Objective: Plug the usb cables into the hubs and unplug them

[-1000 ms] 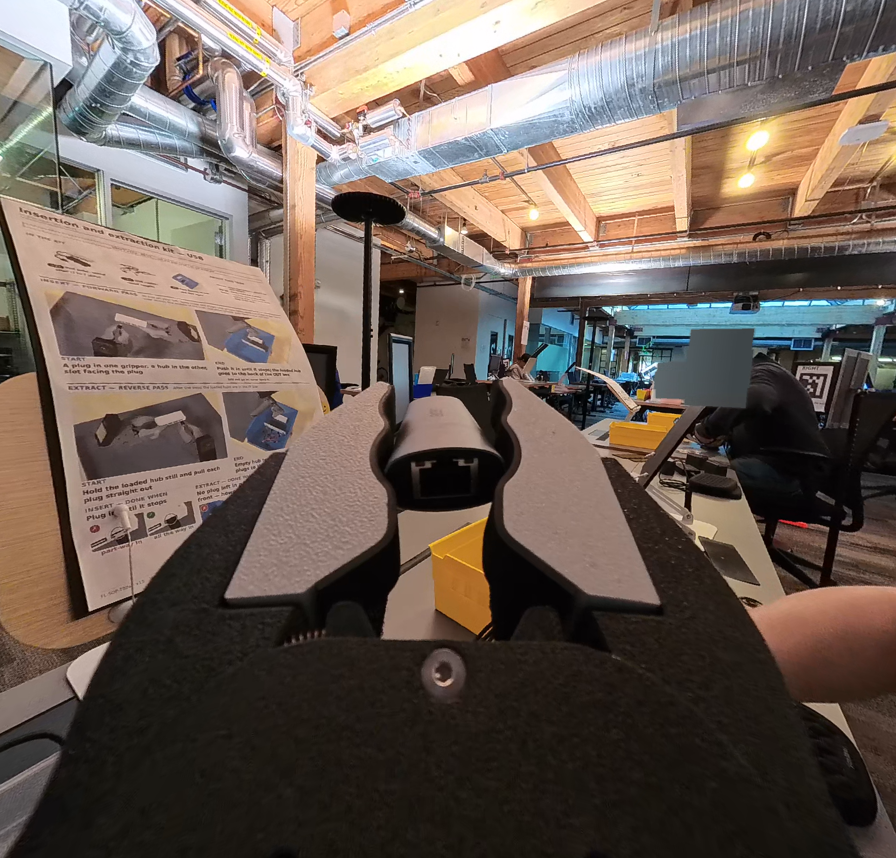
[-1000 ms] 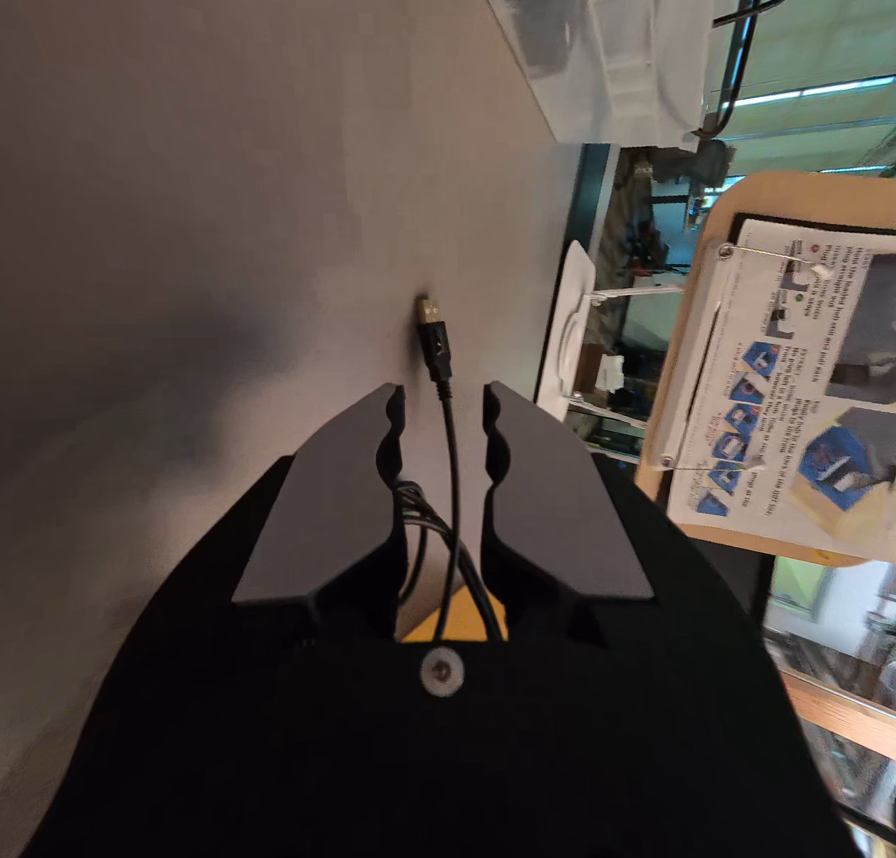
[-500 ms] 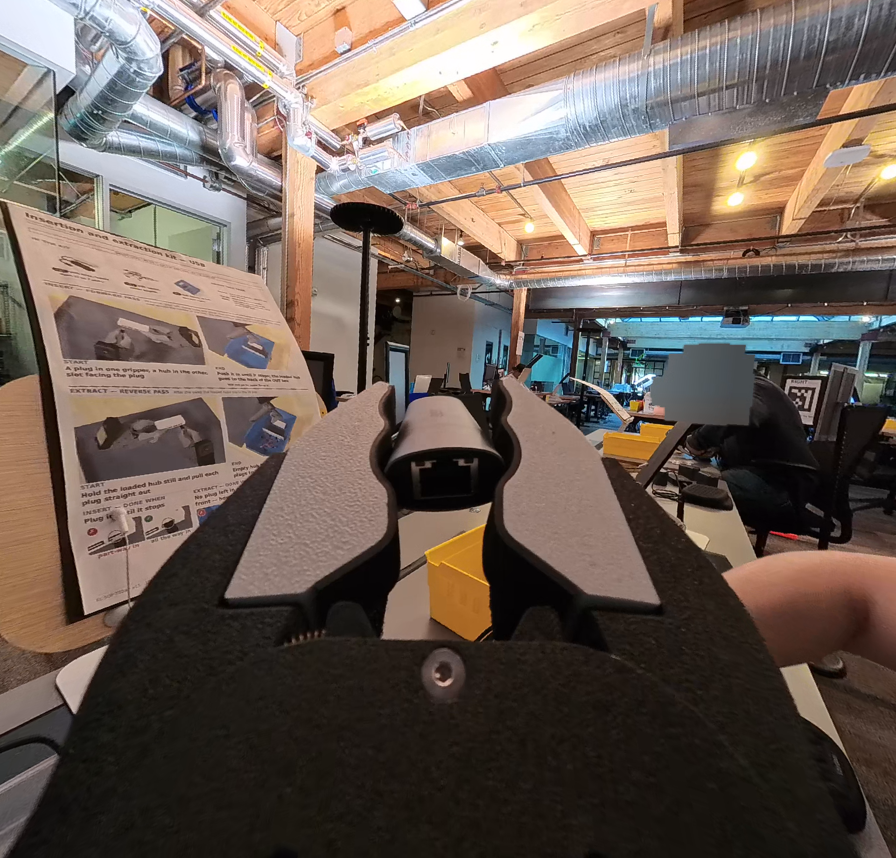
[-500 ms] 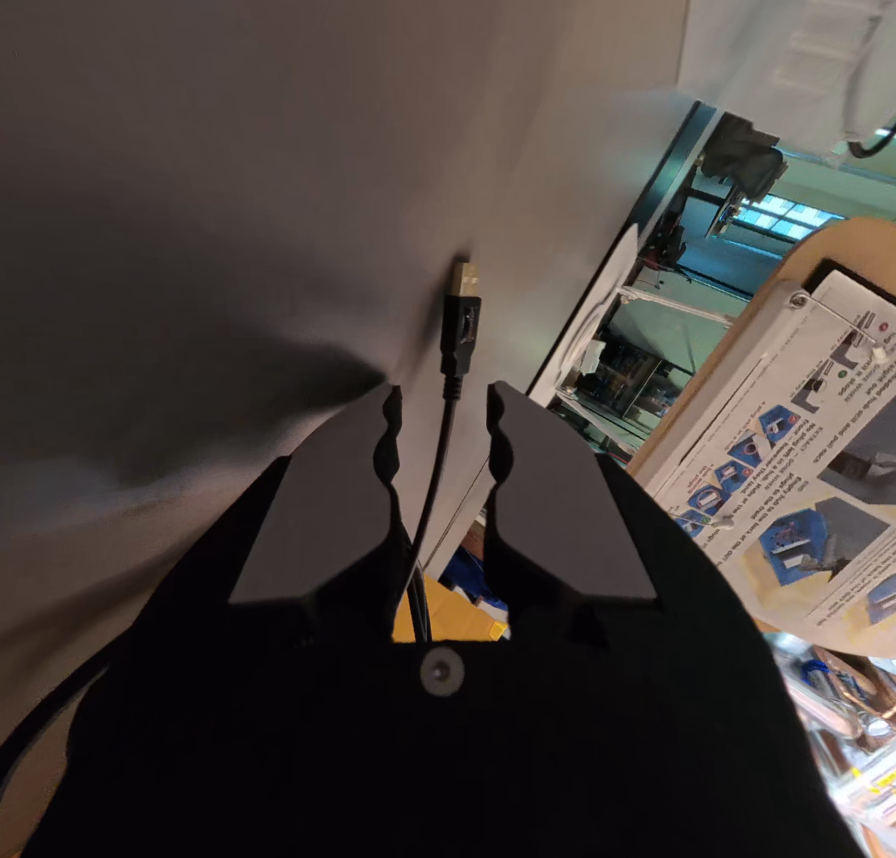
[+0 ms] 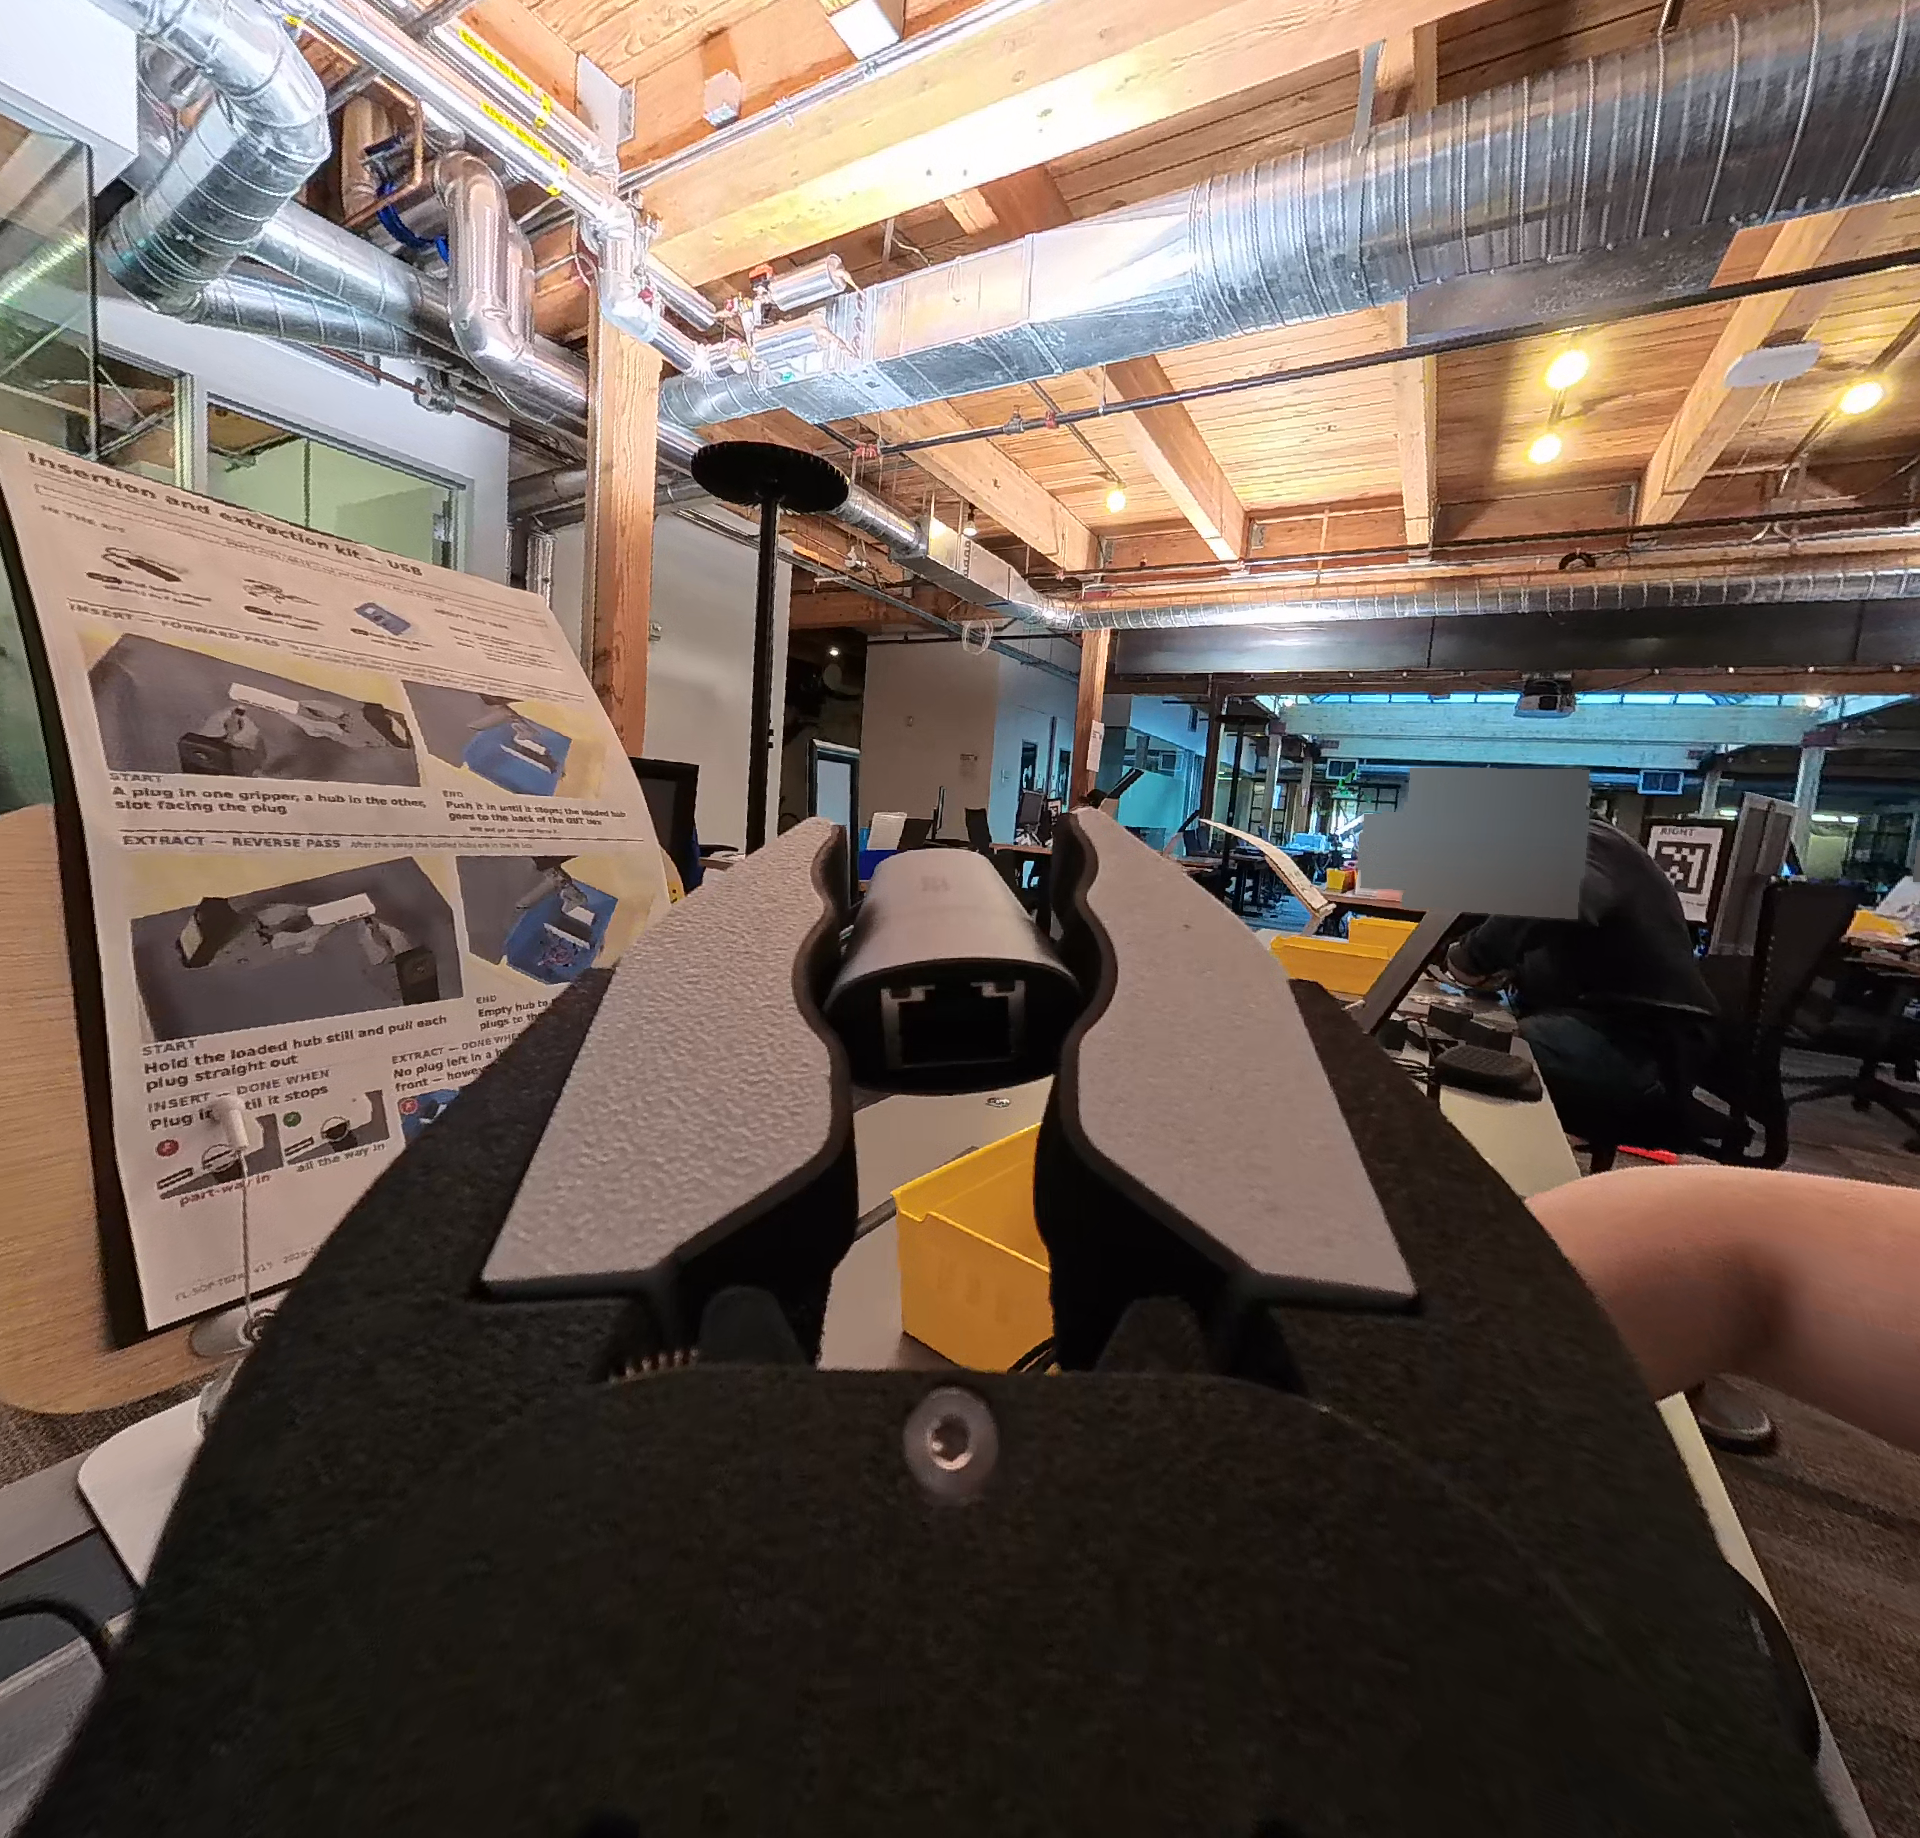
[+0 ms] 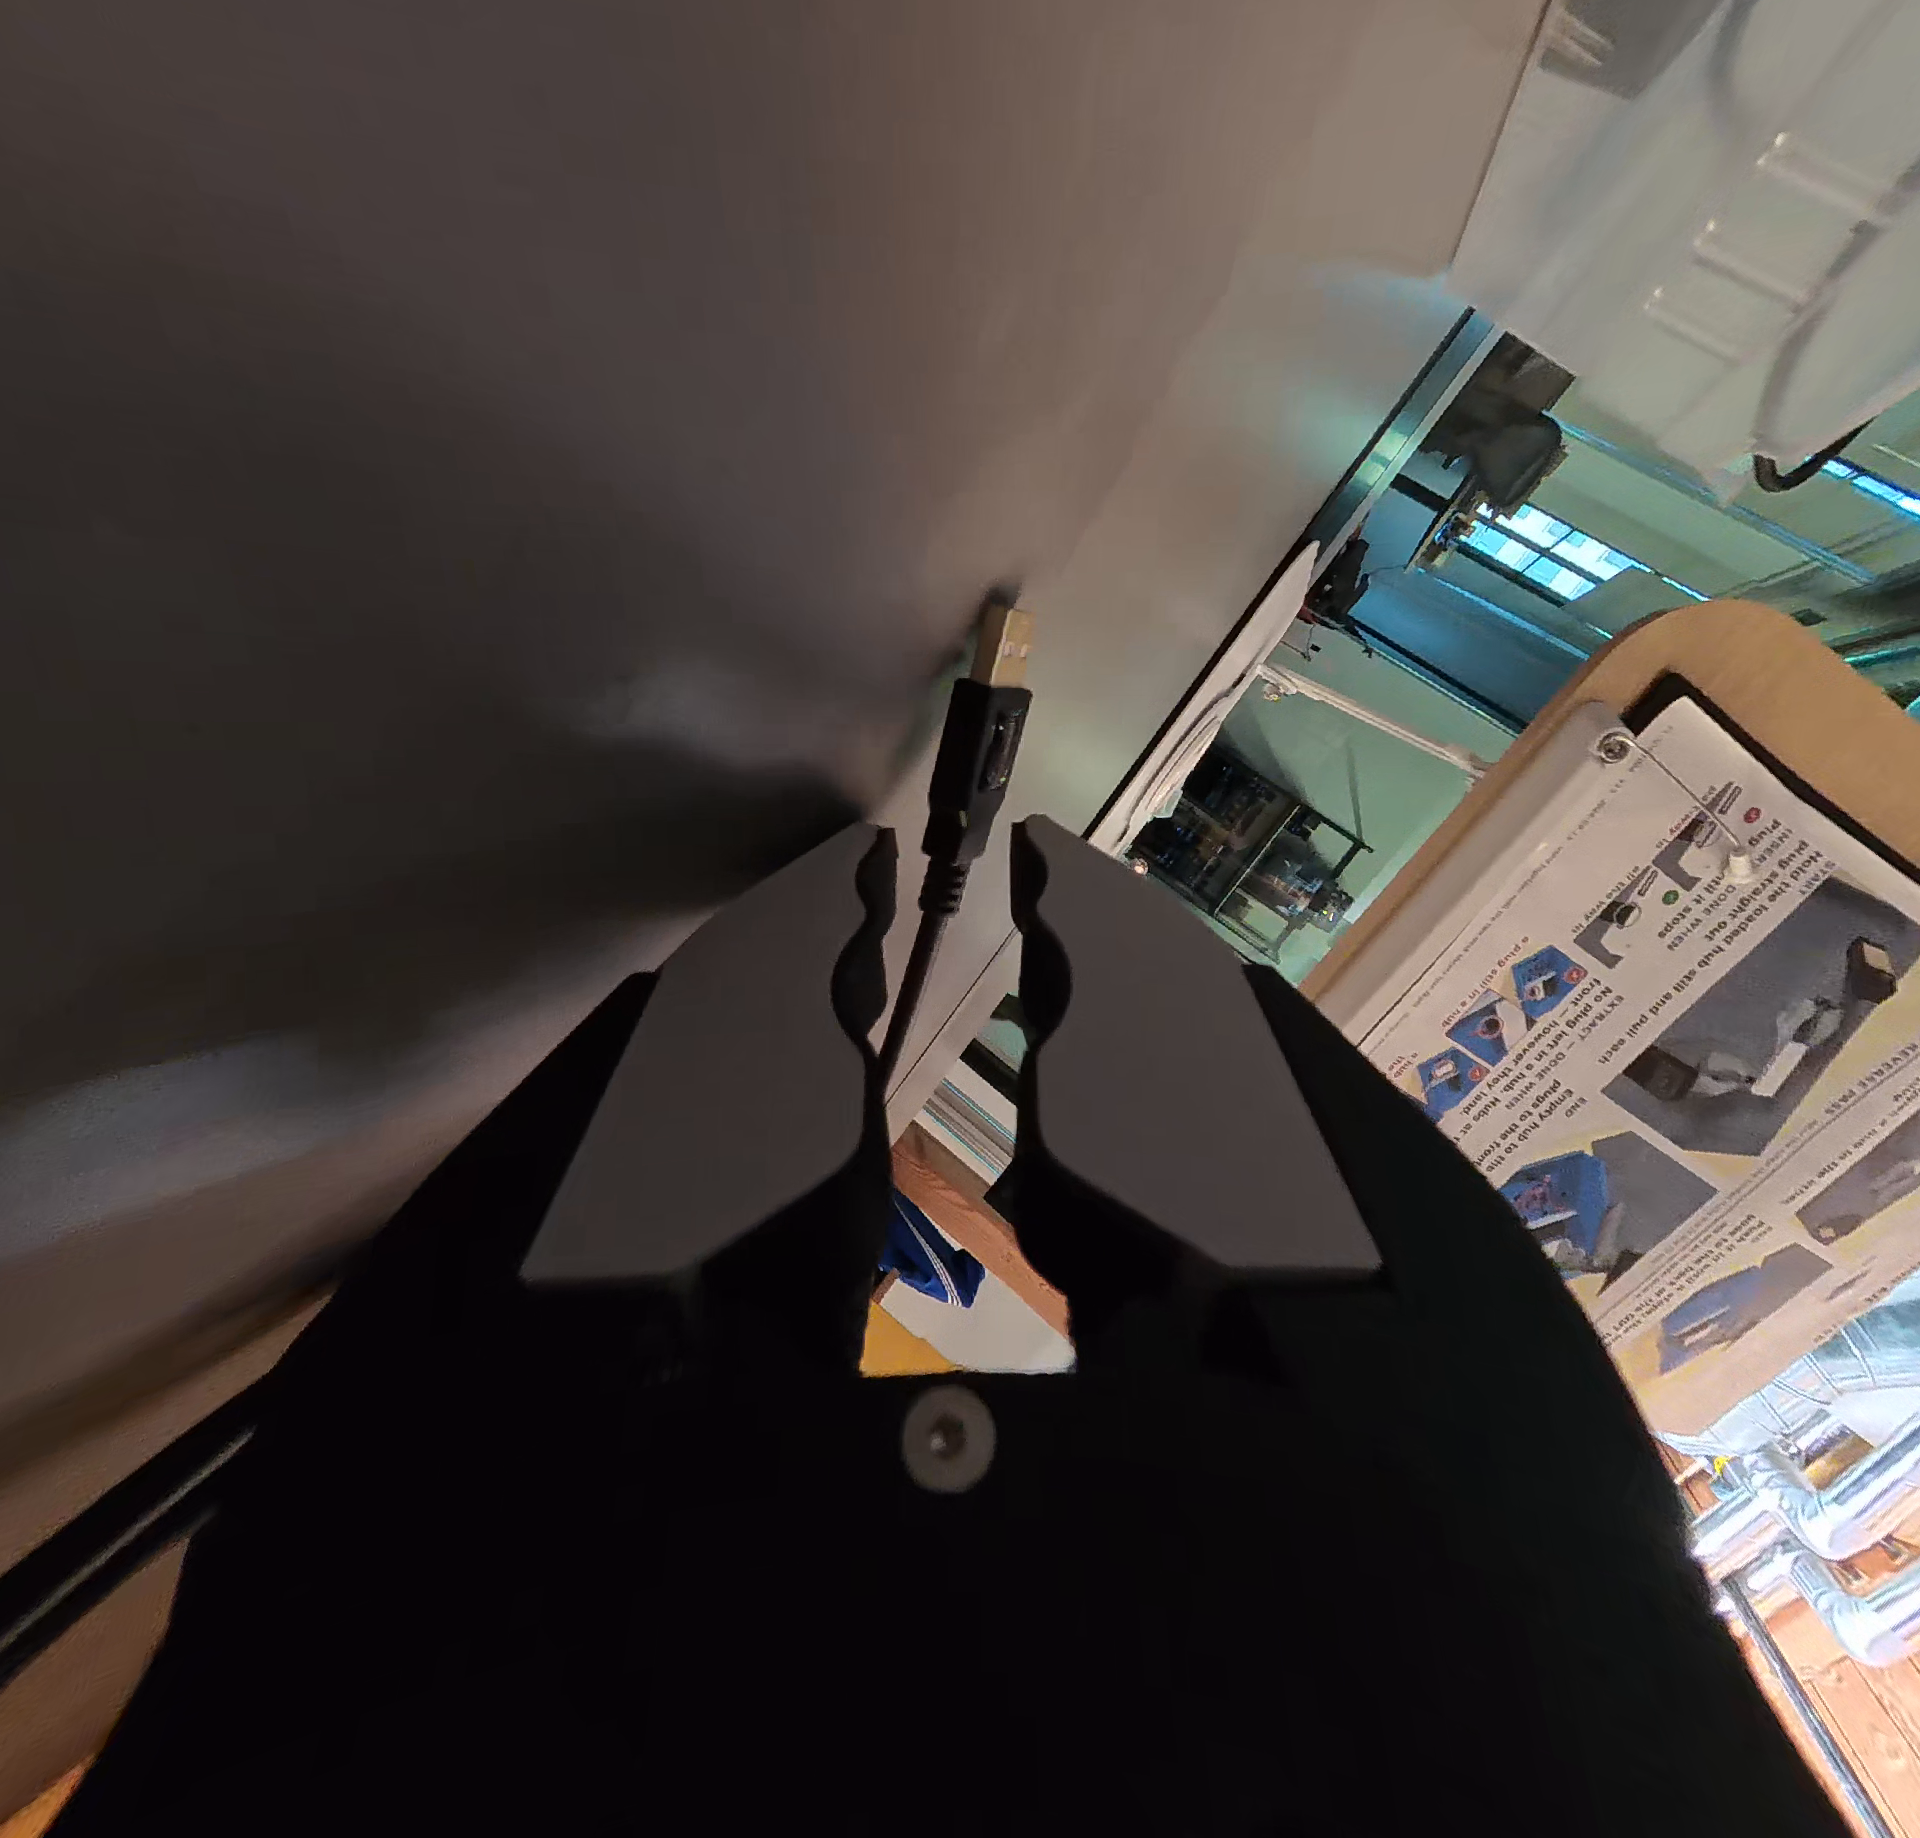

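Timber ceiling and ducts filling the left wrist view: your left gripper (image 5: 948, 941) is still clamping the hub (image 5: 948, 973), port toward camera.

Right wrist view: your right gripper (image 6: 948, 889) is part-open around the cable, USB plug (image 6: 982, 739) closer to the tips than before, bench (image 6: 520, 334) behind it. Not gripped yet.

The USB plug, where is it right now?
In the right wrist view, the USB plug sits just past the tips of the right tool, its cable running back between the fingers, metal end pointing toward the grey tabletop.
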A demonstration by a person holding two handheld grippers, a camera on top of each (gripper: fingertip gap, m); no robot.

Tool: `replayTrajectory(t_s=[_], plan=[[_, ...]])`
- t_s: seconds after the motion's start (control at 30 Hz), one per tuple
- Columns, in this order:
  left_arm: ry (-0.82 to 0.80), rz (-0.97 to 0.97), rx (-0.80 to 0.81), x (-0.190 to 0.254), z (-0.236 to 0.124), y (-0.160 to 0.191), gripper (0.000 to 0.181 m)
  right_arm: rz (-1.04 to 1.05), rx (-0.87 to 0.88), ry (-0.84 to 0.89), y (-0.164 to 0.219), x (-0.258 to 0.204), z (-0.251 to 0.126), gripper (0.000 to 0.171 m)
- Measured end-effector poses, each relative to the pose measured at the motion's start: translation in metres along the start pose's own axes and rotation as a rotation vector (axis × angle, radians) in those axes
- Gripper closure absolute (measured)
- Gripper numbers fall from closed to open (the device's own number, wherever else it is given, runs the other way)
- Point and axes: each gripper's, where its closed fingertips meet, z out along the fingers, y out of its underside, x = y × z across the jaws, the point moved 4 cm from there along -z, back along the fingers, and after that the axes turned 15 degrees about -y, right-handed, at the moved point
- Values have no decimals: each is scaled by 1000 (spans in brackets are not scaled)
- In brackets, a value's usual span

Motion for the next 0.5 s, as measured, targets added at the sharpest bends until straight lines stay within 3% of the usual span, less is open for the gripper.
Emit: replayTrajectory(t_s=[0.33, 0.5], plan=[[-4, 10, -24, 1, 4, 5, 145, 48, 23, -2, -1, 2, 0, 158], [-17, 11, -45, -5, 6, 10, 144, 331, 278, -90, 0, 20, -32, 159]])
